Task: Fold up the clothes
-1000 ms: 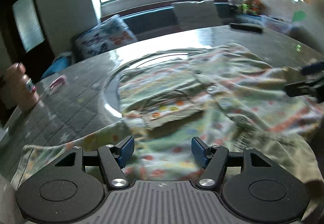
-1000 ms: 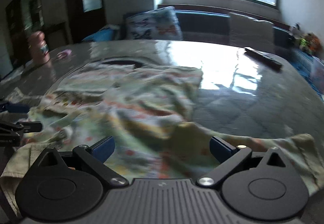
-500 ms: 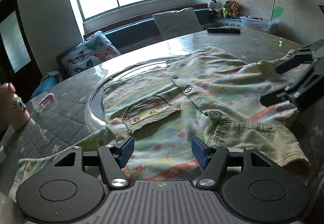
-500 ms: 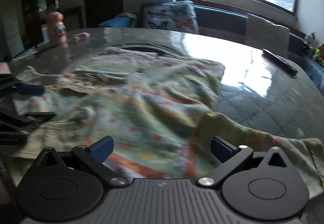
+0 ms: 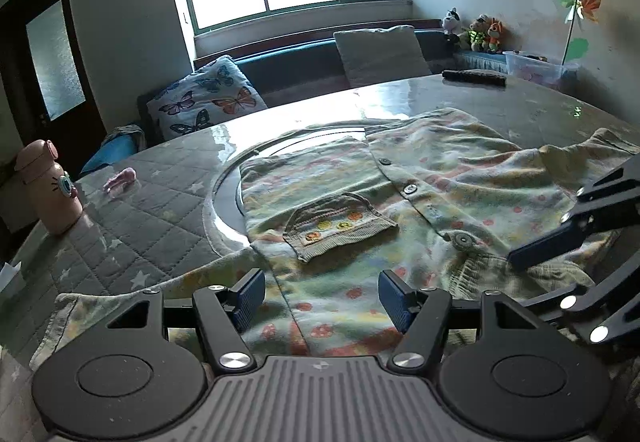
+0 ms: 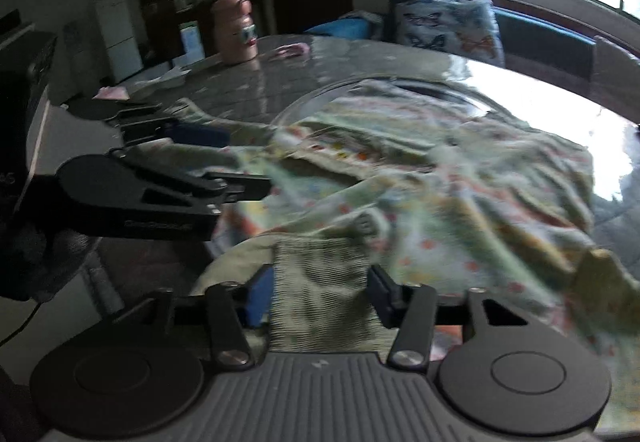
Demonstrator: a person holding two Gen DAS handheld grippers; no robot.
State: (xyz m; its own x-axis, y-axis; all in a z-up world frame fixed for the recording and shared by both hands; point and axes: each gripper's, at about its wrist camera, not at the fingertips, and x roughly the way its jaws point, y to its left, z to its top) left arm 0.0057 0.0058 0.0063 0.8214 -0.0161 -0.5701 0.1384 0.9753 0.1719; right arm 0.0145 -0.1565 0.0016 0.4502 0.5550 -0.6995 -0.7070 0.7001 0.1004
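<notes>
The printed shirt (image 5: 420, 178) lies spread on the round counter (image 5: 152, 226), buttons up, its near hem at the edge. The right claw (image 6: 320, 292) has just been closing, and its jaws now pinch the ribbed olive hem (image 6: 320, 282) bunched between them. The left claw (image 5: 320, 296) hangs released, jaws partly apart over the shirt's near edge, gripping nothing.
</notes>
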